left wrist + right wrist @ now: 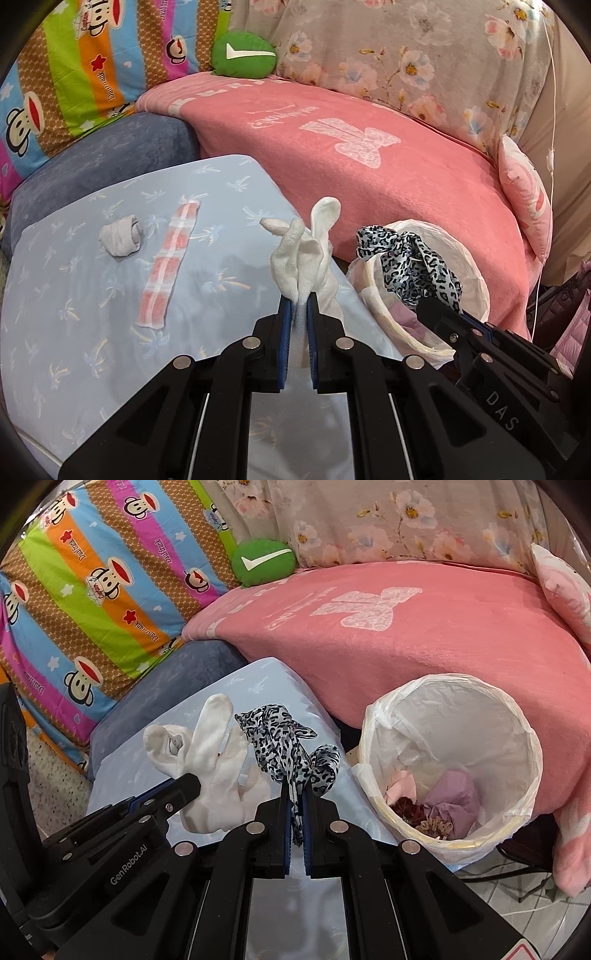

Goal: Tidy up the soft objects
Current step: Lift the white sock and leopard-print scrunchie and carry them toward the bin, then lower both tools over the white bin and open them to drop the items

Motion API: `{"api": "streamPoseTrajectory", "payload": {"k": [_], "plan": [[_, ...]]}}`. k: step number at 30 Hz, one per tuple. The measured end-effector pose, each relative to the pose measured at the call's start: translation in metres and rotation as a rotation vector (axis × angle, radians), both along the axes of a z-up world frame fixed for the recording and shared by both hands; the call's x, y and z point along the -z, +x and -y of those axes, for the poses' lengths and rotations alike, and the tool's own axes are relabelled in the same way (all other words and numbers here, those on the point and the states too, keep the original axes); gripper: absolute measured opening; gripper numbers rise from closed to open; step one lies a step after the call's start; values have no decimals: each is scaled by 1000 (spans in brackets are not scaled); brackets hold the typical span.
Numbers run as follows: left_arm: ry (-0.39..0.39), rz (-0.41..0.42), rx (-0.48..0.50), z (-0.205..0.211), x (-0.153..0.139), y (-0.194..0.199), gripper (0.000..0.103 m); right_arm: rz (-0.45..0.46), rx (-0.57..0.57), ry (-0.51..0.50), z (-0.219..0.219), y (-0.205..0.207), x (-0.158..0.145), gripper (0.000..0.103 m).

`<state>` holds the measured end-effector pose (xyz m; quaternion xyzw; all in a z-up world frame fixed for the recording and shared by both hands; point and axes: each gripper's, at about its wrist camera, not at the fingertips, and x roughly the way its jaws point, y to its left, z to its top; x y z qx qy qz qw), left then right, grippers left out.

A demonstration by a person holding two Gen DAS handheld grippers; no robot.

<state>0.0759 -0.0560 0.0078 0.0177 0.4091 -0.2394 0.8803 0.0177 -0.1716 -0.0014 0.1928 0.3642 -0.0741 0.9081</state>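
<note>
In the left wrist view, my left gripper (300, 300) is shut on a white sock (306, 247) that stands up out of the jaws above a light blue cloth surface (92, 332). To its right, my right gripper (424, 305) holds a leopard-print cloth (413, 254) in front of a white-lined bin (474, 266). The right wrist view shows the right gripper (296, 792) shut on the leopard-print cloth (284, 738), with the bin (461, 716) to its right. The left gripper (190, 781) and the white sock (210, 760) are at its left.
A rolled white sock (120, 236) and a pink-and-white striped strip (170, 266) lie on the blue cloth. The bin holds pink, purple and dark red soft items (447, 797). Behind are a pink blanket (369, 166), a green cushion (242, 55) and a striped cartoon pillow (92, 602).
</note>
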Motion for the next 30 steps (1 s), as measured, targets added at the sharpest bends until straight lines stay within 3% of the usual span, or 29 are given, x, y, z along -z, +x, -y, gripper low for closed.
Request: {"api": "streamPoseTrajectory", "payload": {"k": [30], "plan": [[16,13,218,123,-7,1,11,8,236,45,126,-32,11,5]]}}
